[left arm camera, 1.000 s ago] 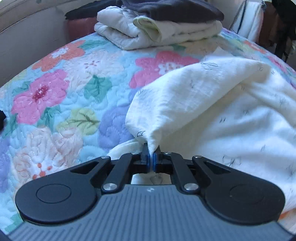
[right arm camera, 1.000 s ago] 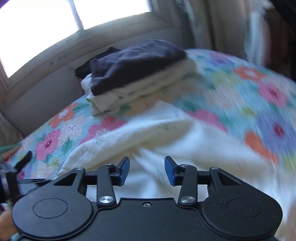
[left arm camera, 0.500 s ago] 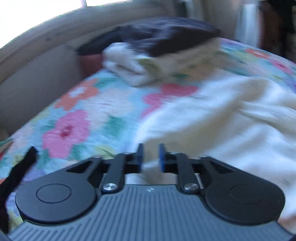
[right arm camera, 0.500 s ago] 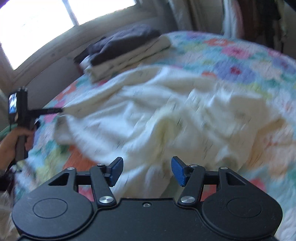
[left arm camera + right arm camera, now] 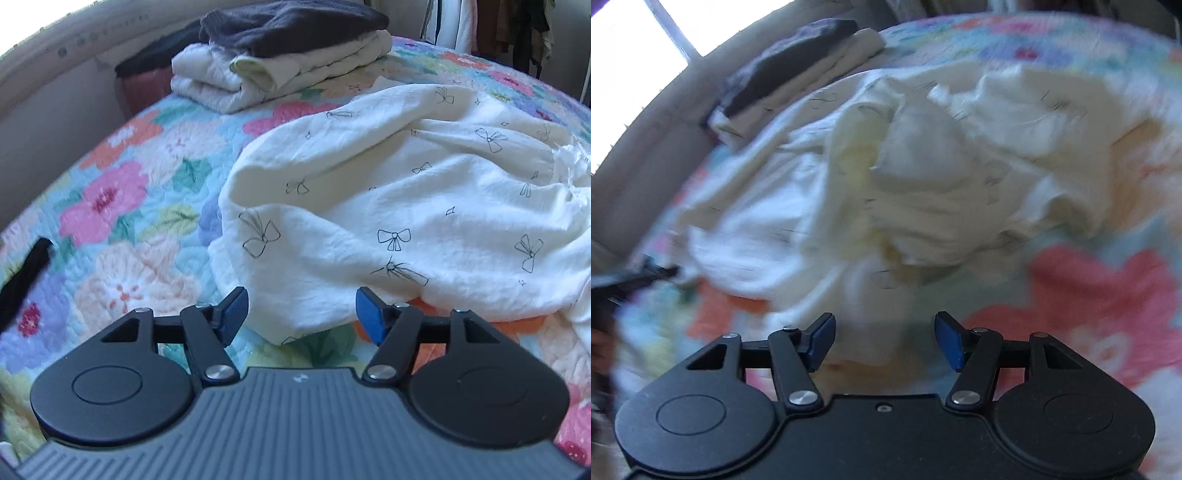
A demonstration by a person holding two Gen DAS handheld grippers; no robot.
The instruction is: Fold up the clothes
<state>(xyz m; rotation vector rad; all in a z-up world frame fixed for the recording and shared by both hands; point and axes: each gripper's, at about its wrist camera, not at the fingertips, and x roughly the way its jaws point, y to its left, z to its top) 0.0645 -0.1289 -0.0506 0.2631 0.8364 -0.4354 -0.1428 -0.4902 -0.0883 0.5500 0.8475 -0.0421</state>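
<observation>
A cream-white garment (image 5: 388,206) printed with small black bows lies rumpled on a floral quilt (image 5: 122,206). My left gripper (image 5: 301,314) is open and empty, its blue pads on either side of the garment's near edge, just above the quilt. In the right wrist view the same garment (image 5: 905,192) is a blurred, bunched heap. My right gripper (image 5: 884,338) is open and empty at its near edge. The left gripper (image 5: 631,280) shows there as a dark blur at the far left.
A stack of folded clothes (image 5: 280,59), white below and dark grey on top, sits at the far side of the bed near the wall; it also shows in the right wrist view (image 5: 798,70). A black strap (image 5: 22,277) lies at the left. Hanging clothes (image 5: 517,26) stand beyond the bed.
My left gripper let go of the garment's corner and opened wide; the cloth dropped onto the quilt. My right gripper, open throughout, swung across and drew close to the garment's near edge.
</observation>
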